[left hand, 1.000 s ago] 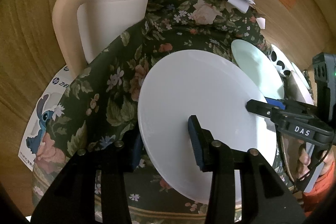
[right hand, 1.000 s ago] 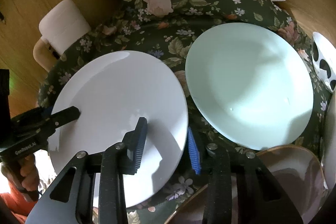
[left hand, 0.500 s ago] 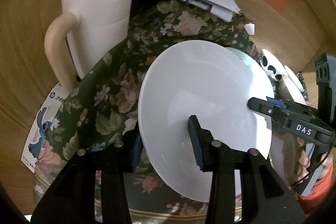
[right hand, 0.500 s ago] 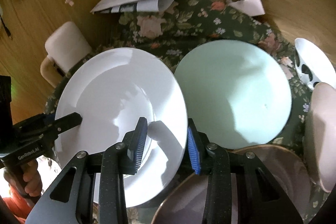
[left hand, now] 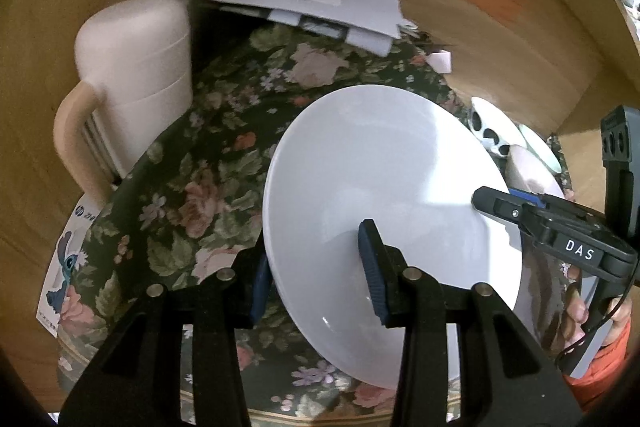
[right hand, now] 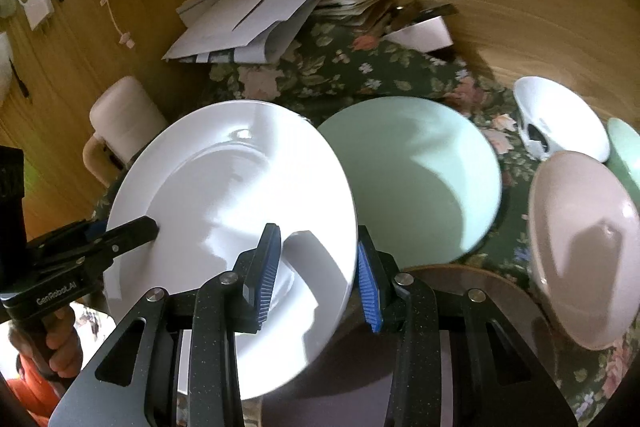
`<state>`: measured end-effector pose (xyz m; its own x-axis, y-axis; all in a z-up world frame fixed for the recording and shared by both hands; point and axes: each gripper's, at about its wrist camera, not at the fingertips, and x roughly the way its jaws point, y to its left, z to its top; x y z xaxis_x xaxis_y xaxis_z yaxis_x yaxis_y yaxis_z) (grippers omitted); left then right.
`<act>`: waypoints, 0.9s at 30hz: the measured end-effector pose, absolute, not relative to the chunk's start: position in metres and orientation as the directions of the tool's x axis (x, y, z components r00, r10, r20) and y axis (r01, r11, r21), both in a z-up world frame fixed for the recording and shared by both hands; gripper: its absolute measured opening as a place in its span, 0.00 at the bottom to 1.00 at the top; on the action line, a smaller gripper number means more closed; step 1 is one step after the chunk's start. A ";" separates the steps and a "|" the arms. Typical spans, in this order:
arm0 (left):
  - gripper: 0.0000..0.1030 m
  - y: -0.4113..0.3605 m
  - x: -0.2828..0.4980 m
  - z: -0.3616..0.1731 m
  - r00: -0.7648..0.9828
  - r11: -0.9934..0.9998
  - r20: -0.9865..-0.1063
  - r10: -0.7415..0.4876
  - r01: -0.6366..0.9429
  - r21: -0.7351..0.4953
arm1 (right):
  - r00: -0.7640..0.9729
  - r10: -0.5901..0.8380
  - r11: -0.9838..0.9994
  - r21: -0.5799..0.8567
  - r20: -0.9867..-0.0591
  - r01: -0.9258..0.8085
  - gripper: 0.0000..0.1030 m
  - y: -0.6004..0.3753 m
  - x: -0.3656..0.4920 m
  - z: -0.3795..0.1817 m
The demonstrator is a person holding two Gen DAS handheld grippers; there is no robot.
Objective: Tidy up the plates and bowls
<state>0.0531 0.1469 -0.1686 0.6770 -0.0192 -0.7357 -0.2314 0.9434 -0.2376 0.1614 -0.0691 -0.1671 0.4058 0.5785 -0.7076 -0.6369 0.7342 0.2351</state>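
A white plate point(left hand: 384, 195) point(right hand: 224, 195) is lifted and tilted above the floral cloth point(left hand: 192, 163). My left gripper point(left hand: 316, 271) straddles its left rim, jaws around the edge. My right gripper point(right hand: 316, 271) straddles its right rim the same way; it also shows in the left wrist view point(left hand: 496, 203). A pale green plate point(right hand: 420, 179) lies flat on the cloth to the right. A pink bowl point(right hand: 580, 235), a white bowl with black spots point(right hand: 560, 123) and a green bowl point(right hand: 626, 151) sit further right.
A cream lidded jug point(left hand: 136, 75) with a handle stands at the left. Loose papers point(right hand: 256, 19) lie at the back against the wooden wall. A brown plate point(right hand: 480, 291) lies just under my right gripper.
The white plate has risen off the cloth with both grippers on its rims and tilted. It has shifted right, partly in front of the green plate.
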 end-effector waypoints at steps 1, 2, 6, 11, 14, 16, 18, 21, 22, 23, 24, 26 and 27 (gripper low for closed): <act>0.39 0.144 0.054 -0.168 0.679 0.945 -0.734 -0.022 -0.226 -0.237 | 0.410 0.577 0.738 0.234 -0.707 -0.633 0.33 -0.071 0.161 -0.166; 0.39 0.141 0.055 -0.167 0.681 0.947 -0.732 -0.024 -0.220 -0.236 | 0.414 0.575 0.741 0.234 -0.706 -0.630 0.33 -0.075 0.161 -0.166; 0.39 0.129 0.059 -0.162 0.691 0.951 -0.722 -0.043 -0.193 -0.242 | 0.430 0.563 0.757 0.231 -0.706 -0.611 0.33 -0.089 0.160 -0.163; 0.39 0.112 0.063 -0.159 0.694 0.958 -0.716 -0.067 -0.158 -0.242 | 0.450 0.550 0.774 0.228 -0.704 -0.590 0.33 -0.109 0.156 -0.161; 0.39 0.101 0.065 -0.158 0.692 0.960 -0.717 -0.082 -0.137 -0.243 | 0.460 0.543 0.786 0.231 -0.702 -0.574 0.33 -0.120 0.153 -0.161; 0.39 0.094 0.066 -0.158 0.689 0.963 -0.719 -0.091 -0.123 -0.241 | 0.467 0.536 0.794 0.232 -0.703 -0.562 0.33 -0.128 0.150 -0.162; 0.39 0.087 0.067 -0.158 0.687 0.965 -0.720 -0.101 -0.109 -0.239 | 0.472 0.530 0.802 0.235 -0.705 -0.550 0.33 -0.136 0.148 -0.163; 0.39 0.077 0.069 -0.158 0.683 0.968 -0.721 -0.116 -0.086 -0.237 | 0.478 0.522 0.813 0.242 -0.707 -0.530 0.33 -0.148 0.145 -0.165; 0.39 0.073 0.069 -0.159 0.681 0.968 -0.722 -0.120 -0.080 -0.236 | 0.480 0.519 0.816 0.242 -0.708 -0.525 0.33 -0.151 0.144 -0.166; 0.39 0.070 0.069 -0.159 0.680 0.969 -0.723 -0.124 -0.074 -0.236 | 0.482 0.515 0.819 0.243 -0.709 -0.519 0.33 -0.155 0.143 -0.167; 0.39 0.067 0.070 -0.159 0.678 0.970 -0.724 -0.129 -0.068 -0.235 | 0.484 0.513 0.823 0.244 -0.709 -0.513 0.33 -0.158 0.141 -0.168; 0.39 0.061 0.071 -0.160 0.672 0.971 -0.728 -0.136 -0.056 -0.232 | 0.486 0.510 0.828 0.252 -0.710 -0.501 0.33 -0.165 0.140 -0.170; 0.39 0.058 0.071 -0.161 0.669 0.972 -0.730 -0.139 -0.051 -0.231 | 0.486 0.509 0.831 0.256 -0.710 -0.495 0.33 -0.168 0.140 -0.171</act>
<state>0.0714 0.0578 -0.1607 0.6695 -0.1385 -0.7298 -0.0511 0.9716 -0.2313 0.1398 -0.1682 -0.1710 0.4864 0.5087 -0.7104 -0.4945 0.8306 0.2561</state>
